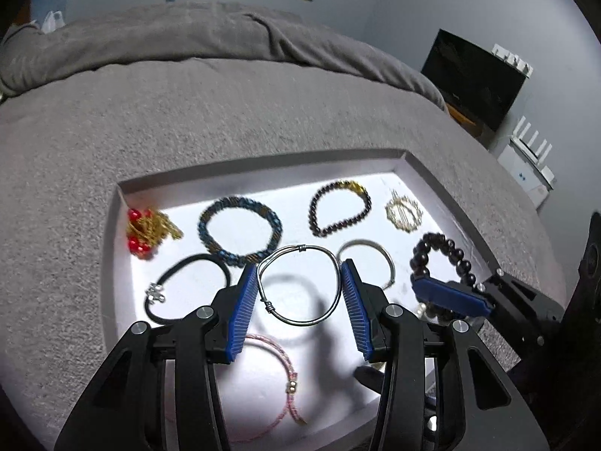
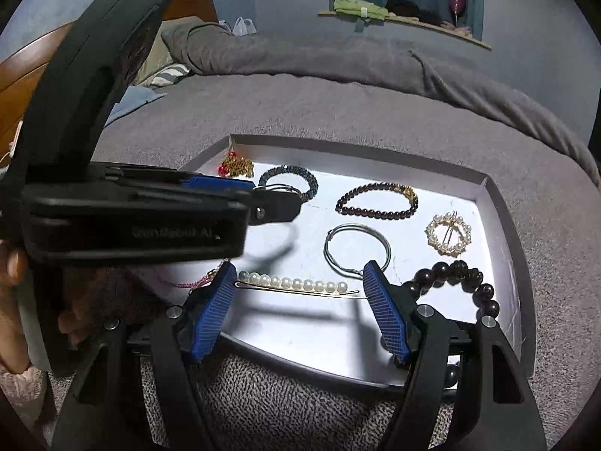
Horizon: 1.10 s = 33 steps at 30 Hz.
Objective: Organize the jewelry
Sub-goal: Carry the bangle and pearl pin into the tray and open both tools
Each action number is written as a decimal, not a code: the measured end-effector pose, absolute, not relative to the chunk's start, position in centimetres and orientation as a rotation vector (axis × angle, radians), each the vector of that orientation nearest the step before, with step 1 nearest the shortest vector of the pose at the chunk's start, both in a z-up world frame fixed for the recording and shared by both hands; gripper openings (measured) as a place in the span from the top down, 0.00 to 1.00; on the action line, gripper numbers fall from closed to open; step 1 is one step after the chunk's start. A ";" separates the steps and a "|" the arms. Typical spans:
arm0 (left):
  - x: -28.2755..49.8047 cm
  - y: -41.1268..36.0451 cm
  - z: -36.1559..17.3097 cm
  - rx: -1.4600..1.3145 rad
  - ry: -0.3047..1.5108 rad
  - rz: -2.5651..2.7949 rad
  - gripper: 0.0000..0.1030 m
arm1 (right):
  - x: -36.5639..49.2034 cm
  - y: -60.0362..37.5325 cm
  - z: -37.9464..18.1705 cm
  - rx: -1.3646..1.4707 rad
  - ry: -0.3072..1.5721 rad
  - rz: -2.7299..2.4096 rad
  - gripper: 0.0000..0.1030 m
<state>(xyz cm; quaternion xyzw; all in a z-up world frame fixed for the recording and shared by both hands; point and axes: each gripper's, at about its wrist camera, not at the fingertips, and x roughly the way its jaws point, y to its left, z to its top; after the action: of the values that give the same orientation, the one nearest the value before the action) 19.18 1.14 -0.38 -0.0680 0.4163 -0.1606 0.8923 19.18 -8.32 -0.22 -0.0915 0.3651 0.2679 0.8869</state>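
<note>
The left gripper (image 1: 298, 300) grasps the wire bangle (image 1: 298, 285) in its jaws, over the white tray (image 1: 263, 158) at 6 o'clock. The right gripper (image 2: 298, 312) hangs released above the pearl hairpin (image 2: 293, 283) (untouched). Lower the bangle gently into a free place, I think.

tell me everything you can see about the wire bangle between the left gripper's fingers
The wire bangle is a thin silver-grey metal hoop, slightly uneven in shape, with two small coiled wire wraps, one at its top and one at its lower left. It is held between the blue ribbed fingers of the left gripper, raised above the white tray, where it casts a blurred ring shadow. Nothing else touches it.
</note>
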 end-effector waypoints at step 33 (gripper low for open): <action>19.5 1.2 -1.8 -0.160 0.925 -0.341 0.52 | 21.4 -8.0 -1.4 -0.141 0.901 0.577 0.31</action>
<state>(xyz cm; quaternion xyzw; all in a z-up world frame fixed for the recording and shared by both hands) 19.47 1.21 -1.81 -0.0765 0.4436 -0.1635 0.8779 21.40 -8.01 -1.44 -0.0672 0.4292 0.2748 0.8578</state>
